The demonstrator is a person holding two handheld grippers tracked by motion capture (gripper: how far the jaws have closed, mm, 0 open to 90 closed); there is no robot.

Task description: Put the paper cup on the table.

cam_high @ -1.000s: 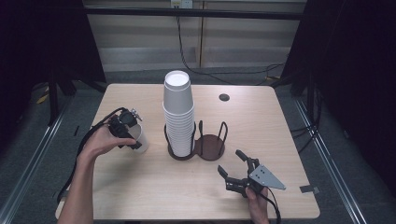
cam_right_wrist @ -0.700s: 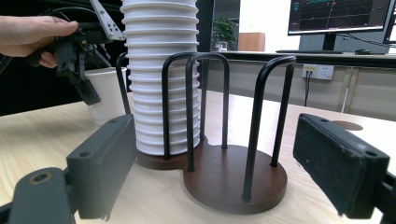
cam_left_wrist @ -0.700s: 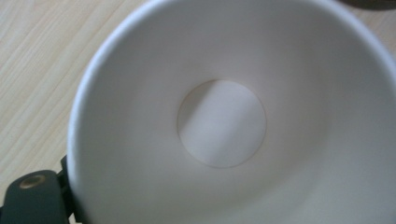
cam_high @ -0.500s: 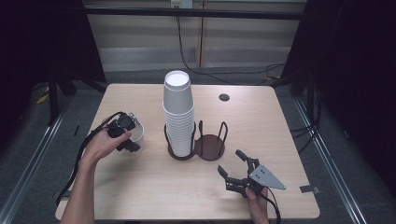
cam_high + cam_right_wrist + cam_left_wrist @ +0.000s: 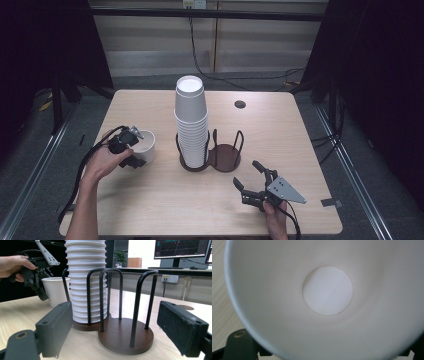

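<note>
One wooden table (image 5: 150, 210) carries everything. Largest on it is the tall stack of white paper cups (image 5: 191, 120), upright in the left ring of a dark two-ring cup holder (image 5: 224, 156) near the table's middle; the holder's right ring has its round base bare between the wire loops. In the right gripper view the stack fills its ring, wire loops standing around it.

Left of the holder, a single white paper cup (image 5: 144, 145) stands upright on the table, mouth up. The left gripper (image 5: 131, 145) sits at this cup, a hand wrapped round its body, jaws clamped on the cup's near rim. The left gripper view looks straight down into the cup to its round bottom (image 5: 327, 291).

Nearer the front edge, the right gripper (image 5: 251, 180) rests low with jaws spread wide apart, holding nothing, aimed toward the holder.
</note>
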